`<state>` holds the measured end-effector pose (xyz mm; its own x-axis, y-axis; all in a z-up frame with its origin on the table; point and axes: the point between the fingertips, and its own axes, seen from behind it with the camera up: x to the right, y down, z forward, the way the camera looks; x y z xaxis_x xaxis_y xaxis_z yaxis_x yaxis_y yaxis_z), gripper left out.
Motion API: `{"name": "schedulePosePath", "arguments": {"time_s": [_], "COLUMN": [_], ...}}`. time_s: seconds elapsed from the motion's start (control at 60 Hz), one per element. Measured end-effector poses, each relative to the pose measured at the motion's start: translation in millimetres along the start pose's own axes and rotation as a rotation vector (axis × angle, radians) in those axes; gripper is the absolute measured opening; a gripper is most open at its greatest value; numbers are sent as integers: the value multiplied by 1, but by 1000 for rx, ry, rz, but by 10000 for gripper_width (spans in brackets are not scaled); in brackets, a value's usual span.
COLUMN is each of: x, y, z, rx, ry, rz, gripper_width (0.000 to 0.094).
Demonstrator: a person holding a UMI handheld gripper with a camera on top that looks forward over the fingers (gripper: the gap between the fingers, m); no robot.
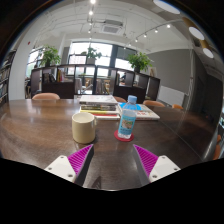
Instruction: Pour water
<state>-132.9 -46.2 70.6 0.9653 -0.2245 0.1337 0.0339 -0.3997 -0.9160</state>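
Observation:
A clear plastic water bottle with a blue cap and a blue-and-pink label stands upright on the dark wooden table, beyond my fingers and slightly right of centre. A cream cup stands to its left, about level with it. My gripper is open and empty, its two magenta pads spread wide with bare tabletop between them. Both objects are ahead of the fingertips, apart from them.
A stack of books or papers lies behind the cup, and more papers lie behind the bottle. Chairs line the table's far side. Desks, potted plants and windows fill the office beyond.

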Motion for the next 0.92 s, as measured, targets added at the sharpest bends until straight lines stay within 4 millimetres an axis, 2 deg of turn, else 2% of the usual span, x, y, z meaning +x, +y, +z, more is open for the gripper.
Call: {"name": "schedulePosePath", "arguments": {"time_s": [0.133,0.267,0.333,0.433,0.667,0.717,0.917], "x": [-7,2,0,1,-19,-20,-16], "y": [-3,-16,-24,-27,-51,-57,-58], "z": [-60,-101,-118,-134,-171,-176,-185], "rx": [28,62,80,77,153,167,173], "ry": [-39,-28,-34,-32,-96,-99,-90], "rz": [49,56,67,82,80,77,73], "gripper_width": [787,792,786,782,789,786,791]}}
